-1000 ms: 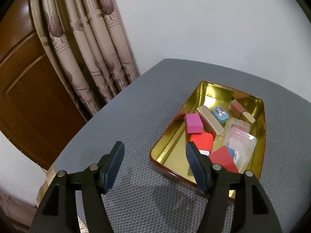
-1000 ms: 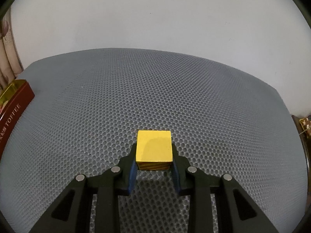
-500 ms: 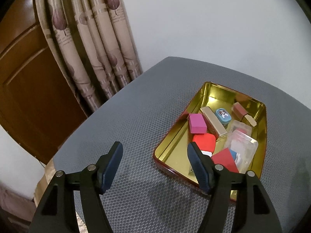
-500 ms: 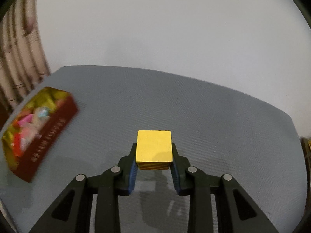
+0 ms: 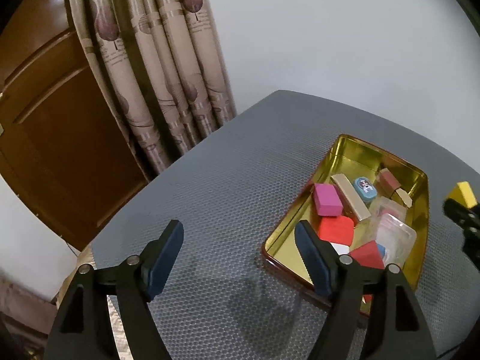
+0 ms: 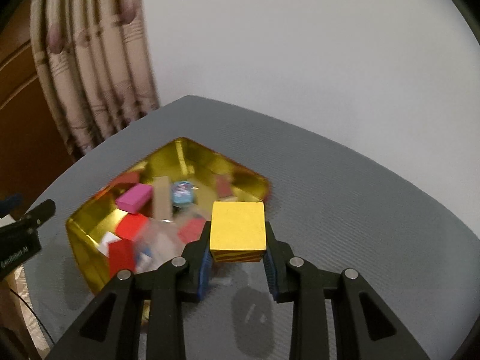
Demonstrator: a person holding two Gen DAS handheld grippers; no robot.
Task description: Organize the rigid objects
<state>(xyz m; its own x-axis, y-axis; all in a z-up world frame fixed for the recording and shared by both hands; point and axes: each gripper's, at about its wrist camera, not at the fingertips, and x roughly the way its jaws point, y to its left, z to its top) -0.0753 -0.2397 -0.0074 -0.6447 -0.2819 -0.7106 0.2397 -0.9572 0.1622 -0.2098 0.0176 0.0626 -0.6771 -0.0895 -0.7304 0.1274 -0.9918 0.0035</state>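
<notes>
Grey honeycomb-textured matting covers the tabletop [image 5: 228,186], which stands before a plain white wall [image 5: 345,39], with beige patterned curtains [image 5: 156,69] and a brown wooden door [image 5: 51,126] to the left. On the tabletop sits a shallow gold tin [image 5: 339,156] with a dark red outside. Inside it lie a pink block [image 5: 327,201], a gold bar [image 5: 351,201], a small blue oval piece [image 5: 364,189], a brown block [image 5: 388,180], red blocks [image 5: 334,229] and a clear plastic box [image 5: 394,235].

The left hand-held gripper [image 5: 238,259] hangs over the tabletop just beside the tin's near left corner; its jaws are spreading apart with nothing between them.

The right hand-held gripper [image 6: 238,265] is clamped on a yellow cube [image 6: 238,226] with brown stripes on its front face, held in the air above the tin's near right edge. The tin's contents look blurred in the right wrist view.
</notes>
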